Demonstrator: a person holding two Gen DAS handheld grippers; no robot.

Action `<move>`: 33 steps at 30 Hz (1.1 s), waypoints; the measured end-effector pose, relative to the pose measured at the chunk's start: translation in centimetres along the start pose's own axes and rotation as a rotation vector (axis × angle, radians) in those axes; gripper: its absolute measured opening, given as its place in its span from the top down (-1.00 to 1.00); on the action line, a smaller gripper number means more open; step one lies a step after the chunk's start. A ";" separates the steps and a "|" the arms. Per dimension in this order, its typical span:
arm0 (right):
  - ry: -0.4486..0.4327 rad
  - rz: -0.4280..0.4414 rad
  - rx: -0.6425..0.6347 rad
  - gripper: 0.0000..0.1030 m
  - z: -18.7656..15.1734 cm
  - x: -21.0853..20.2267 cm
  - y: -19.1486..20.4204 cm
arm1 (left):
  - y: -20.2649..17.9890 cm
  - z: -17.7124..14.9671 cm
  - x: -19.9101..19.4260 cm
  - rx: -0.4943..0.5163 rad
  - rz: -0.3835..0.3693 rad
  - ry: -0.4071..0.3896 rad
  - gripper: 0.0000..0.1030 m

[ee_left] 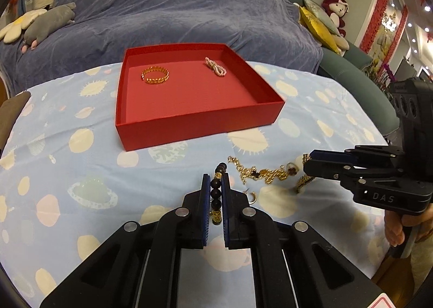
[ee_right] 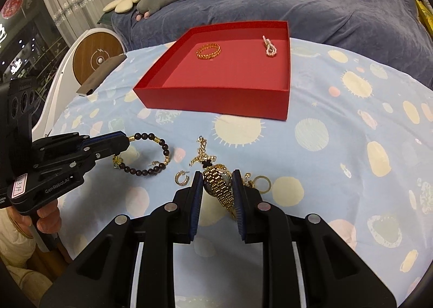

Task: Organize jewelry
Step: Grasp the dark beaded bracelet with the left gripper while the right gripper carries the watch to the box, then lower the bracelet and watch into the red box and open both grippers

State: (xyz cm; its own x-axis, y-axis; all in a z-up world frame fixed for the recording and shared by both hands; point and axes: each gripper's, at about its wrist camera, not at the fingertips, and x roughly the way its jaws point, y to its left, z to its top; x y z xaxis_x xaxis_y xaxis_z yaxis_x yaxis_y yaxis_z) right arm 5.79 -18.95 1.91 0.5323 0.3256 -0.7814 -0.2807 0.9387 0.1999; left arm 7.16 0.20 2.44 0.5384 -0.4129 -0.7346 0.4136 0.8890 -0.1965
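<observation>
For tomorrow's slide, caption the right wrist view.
Right gripper clamps a gold watch; left gripper holds a dark bead bracelet before the red tray.

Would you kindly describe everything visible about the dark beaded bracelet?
The dark beaded bracelet is a loop of round, matte, near-black beads broken by a few small gold spacers. The left gripper is shut on one stretch of it, pads pressing the beads; the rest of the loop hangs toward the patterned blue cloth, beside other gold jewelry.

Jewelry beside and inside a red box

A dark bead bracelet (ee_right: 147, 155) with gold spacers and a gold link watch (ee_right: 220, 186) lie by a gold chain (ee_right: 201, 155), hoop earrings (ee_right: 181, 178) and ring (ee_right: 262, 183); the red box (ee_right: 216, 99) holds a gold bangle (ee_right: 208, 51) and pearl strand (ee_right: 269, 46).
</observation>
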 end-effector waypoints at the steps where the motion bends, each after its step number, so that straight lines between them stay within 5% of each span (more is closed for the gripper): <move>1: -0.009 0.001 0.000 0.59 0.2 -0.3 -0.1 | -0.2 0.3 -0.4 0.000 -0.009 -0.013 0.90; 11: -0.126 0.007 -0.001 0.59 2.1 -3.5 0.4 | -1.9 3.9 -3.8 -0.006 -0.048 -0.131 0.90; 20: -0.265 0.007 0.001 0.59 10.0 -5.4 0.3 | -0.4 10.4 -4.1 0.005 0.022 -0.196 0.90; 26: -0.264 -0.008 0.051 0.59 14.7 -1.7 -1.5 | 1.8 14.1 -0.5 -0.009 0.069 -0.176 0.90; 33: -0.167 -0.056 0.110 0.58 15.5 5.9 -4.2 | 4.5 14.6 5.4 -0.059 0.109 -0.102 0.90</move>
State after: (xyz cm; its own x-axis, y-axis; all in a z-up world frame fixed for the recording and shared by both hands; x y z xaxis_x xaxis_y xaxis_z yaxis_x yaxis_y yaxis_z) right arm 22.50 -19.20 5.67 0.6721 0.2782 -0.6862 -0.1629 0.9596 0.2295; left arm 22.65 -0.96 7.08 0.6504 -0.3288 -0.6847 0.3068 0.9384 -0.1593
